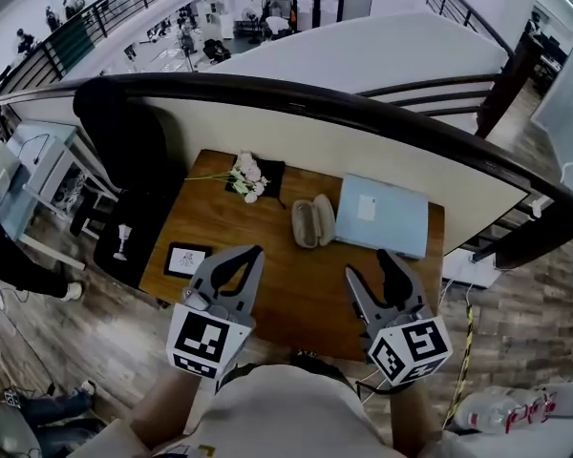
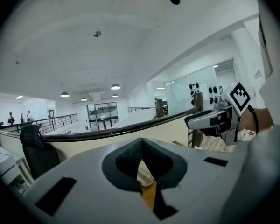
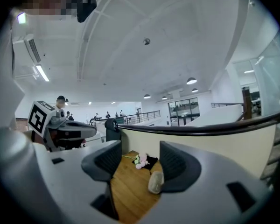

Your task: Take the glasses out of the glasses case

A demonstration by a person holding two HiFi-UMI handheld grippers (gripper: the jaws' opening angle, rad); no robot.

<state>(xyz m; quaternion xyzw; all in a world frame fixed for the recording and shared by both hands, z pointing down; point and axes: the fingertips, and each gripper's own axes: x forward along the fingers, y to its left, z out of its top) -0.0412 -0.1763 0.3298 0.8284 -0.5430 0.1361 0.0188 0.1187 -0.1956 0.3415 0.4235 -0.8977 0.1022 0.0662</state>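
Observation:
The beige glasses case (image 1: 313, 223) lies on the wooden table (image 1: 267, 294) past both grippers and shows as two oval lobes side by side. I cannot make out any glasses. My left gripper (image 1: 251, 254) hovers over the near left of the table with its pads (image 2: 130, 155) pressed together and nothing between them. My right gripper (image 1: 371, 267) hovers at the near right, open and empty. In the right gripper view the case (image 3: 156, 182) lies ahead, near the right pad (image 3: 172, 164). A beige sliver of the case (image 2: 143, 174) shows below the left gripper's pads.
A light-blue book (image 1: 382, 215) lies right of the case. Pale flowers (image 1: 244, 177) rest on a black cloth at the back left. A black-framed card (image 1: 186, 260) sits near the left front edge. A black chair (image 1: 124, 160) stands to the left, and a dark railing (image 1: 344, 108) runs behind the table.

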